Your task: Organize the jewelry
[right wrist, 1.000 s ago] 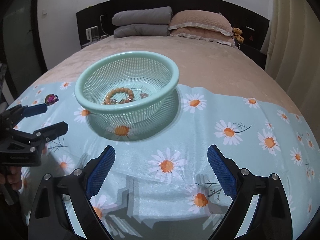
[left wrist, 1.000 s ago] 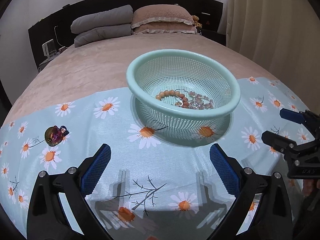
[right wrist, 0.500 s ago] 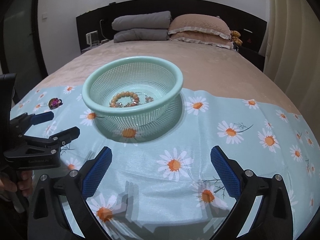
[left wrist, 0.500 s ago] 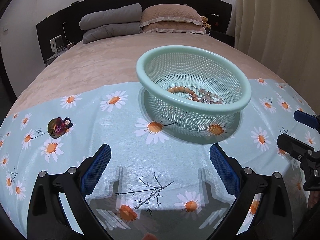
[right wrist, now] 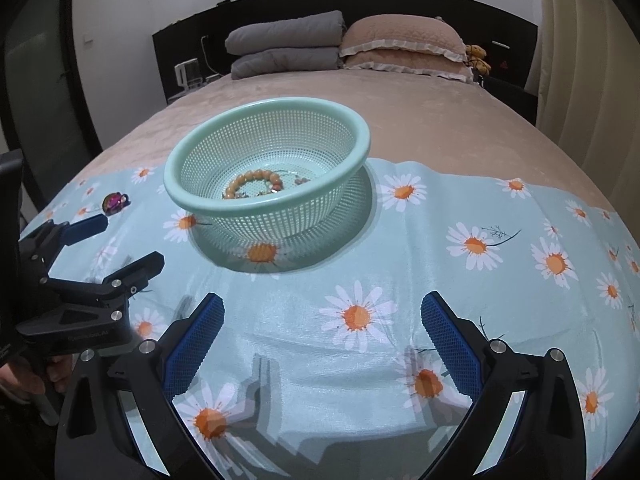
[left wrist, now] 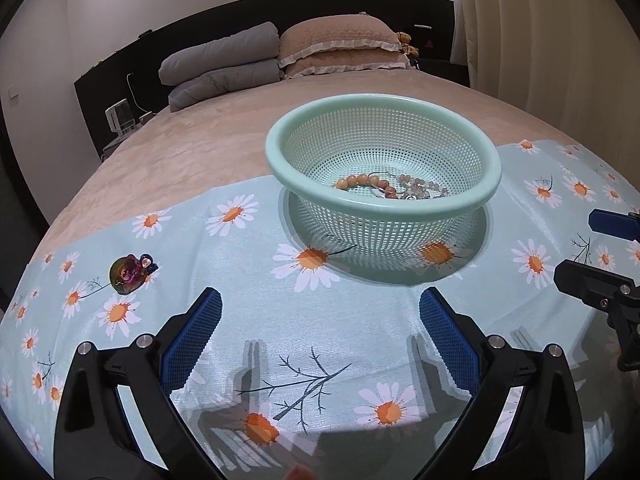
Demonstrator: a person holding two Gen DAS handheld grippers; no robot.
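A: What lies nearest?

B: A pale blue daisy cloth (left wrist: 256, 264) spread over the foot of a tan bed (left wrist: 192, 152). Over it the left gripper (left wrist: 320, 316) has its fingers spread wide with nothing between them. The right gripper (right wrist: 322, 316) is just as wide and just as empty.

A: And the jewelry?

B: A mint basket (left wrist: 490, 160) stands on the cloth, beyond both grippers. Inside it lie an orange bead bracelet (right wrist: 256, 178) and, touching it, a paler beaded piece (left wrist: 424, 188). The basket's near rim cuts off part of both, and the tangle between them is too small to sort out. One piece lies outside: a round, iridescent charm (left wrist: 128, 274) on the cloth, well to the left of the basket. What the small dark bit on it is, I cannot tell.

A: Anything between charm and basket?

B: Only bare cloth.

A: Farther back?

B: Past the basket, folded grey quilts (right wrist: 286, 46) lie beside tan frilled pillows (right wrist: 400, 46) against a dark headboard (right wrist: 500, 12). A small stuffed toy (right wrist: 476, 58) sits right of the pillows, curtains (left wrist: 540, 40) hang right of the bed, and a white device (right wrist: 188, 74) stands left of the quilts.
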